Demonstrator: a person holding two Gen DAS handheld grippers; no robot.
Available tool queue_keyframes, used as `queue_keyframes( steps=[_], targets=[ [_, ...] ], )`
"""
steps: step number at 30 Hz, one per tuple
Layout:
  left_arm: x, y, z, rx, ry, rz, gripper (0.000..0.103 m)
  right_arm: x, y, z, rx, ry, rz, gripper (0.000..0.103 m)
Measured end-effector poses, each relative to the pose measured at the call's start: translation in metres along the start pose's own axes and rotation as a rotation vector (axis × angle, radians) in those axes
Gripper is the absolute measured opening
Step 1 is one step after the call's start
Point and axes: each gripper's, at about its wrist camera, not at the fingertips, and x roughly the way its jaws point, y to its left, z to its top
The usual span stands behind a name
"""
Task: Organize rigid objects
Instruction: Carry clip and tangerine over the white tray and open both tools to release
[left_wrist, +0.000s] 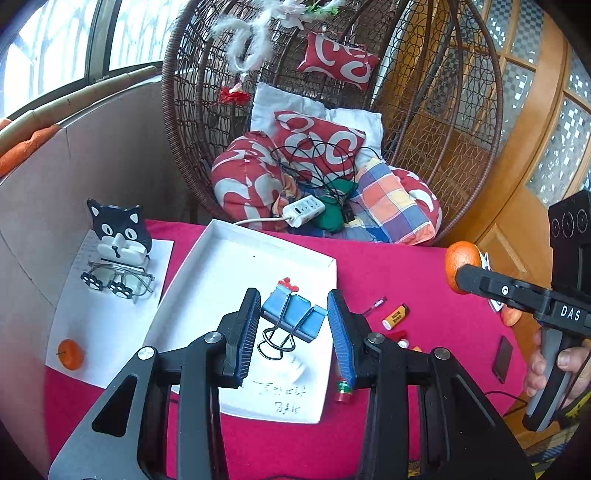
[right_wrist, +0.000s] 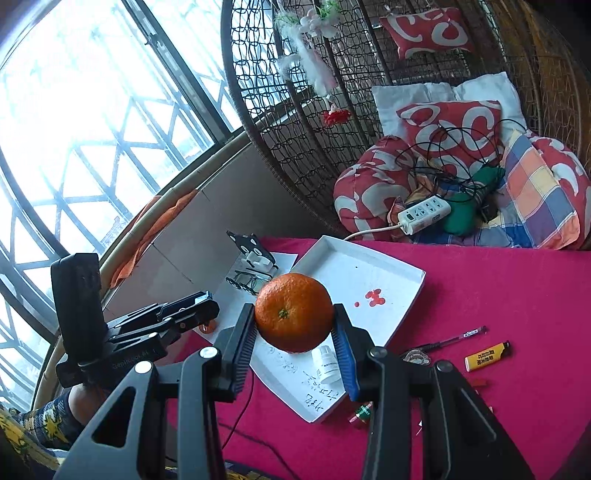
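My left gripper (left_wrist: 293, 301) is shut on a blue binder clip (left_wrist: 291, 317), which hangs with its wire handles down over the white tray (left_wrist: 221, 240). In the tray lie a small white bottle (left_wrist: 297, 369) and some red beads (left_wrist: 288, 283). My right gripper (right_wrist: 294, 326) is shut on an orange (right_wrist: 291, 295), held above the tray's (right_wrist: 406, 266) near left corner. In the left wrist view the orange (left_wrist: 460, 262) shows at the right edge. A lighter (right_wrist: 487, 356) and a pen (right_wrist: 454, 338) lie on the red cloth right of the tray.
A cat-shaped stand (left_wrist: 118, 232) with glasses (left_wrist: 118, 282) and a small orange (left_wrist: 70, 354) sit on white paper left of the tray. A dark phone (left_wrist: 503, 358) lies at the right. A small green and red piece (right_wrist: 364, 411) lies by the tray's front corner. A wicker chair (left_wrist: 332, 92) with cushions stands behind.
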Motion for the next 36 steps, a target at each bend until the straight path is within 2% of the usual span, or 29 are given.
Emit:
queue_keyframes(
  steps=[5,9,13,18,26,31,33,34,35,36],
  targets=[
    [0.024,0.023,0.01,0.002,0.049,0.001,0.037,0.026,-0.002,-0.001,-0.006,0.039,-0.039,0.04],
    [0.065,0.045,0.017,-0.047,0.123,-0.021,0.037,0.064,-0.008,-0.003,-0.038,0.111,-0.092,0.04],
    [0.11,0.057,0.013,-0.08,0.207,0.033,0.037,0.106,-0.018,-0.006,-0.033,0.203,-0.124,0.04],
    [0.132,0.057,0.003,-0.071,0.265,0.117,0.037,0.148,-0.023,-0.017,-0.065,0.293,-0.185,0.04],
    [0.135,0.06,0.007,-0.055,0.285,0.17,0.037,0.173,-0.021,-0.022,-0.07,0.325,-0.211,0.04],
    [0.132,0.055,0.01,-0.043,0.269,0.184,0.037,0.172,-0.016,-0.017,-0.095,0.29,-0.229,0.041],
    [0.131,0.053,0.011,-0.048,0.265,0.19,0.041,0.167,-0.015,-0.016,-0.098,0.269,-0.237,0.042],
    [0.131,0.052,0.011,-0.049,0.264,0.199,0.047,0.164,-0.014,-0.015,-0.102,0.253,-0.243,0.045],
    [0.131,0.051,0.012,-0.052,0.26,0.213,0.072,0.162,-0.014,-0.014,-0.107,0.243,-0.248,0.065],
    [0.13,0.05,0.012,-0.056,0.252,0.222,0.092,0.159,-0.014,-0.014,-0.116,0.228,-0.264,0.096]
  ],
)
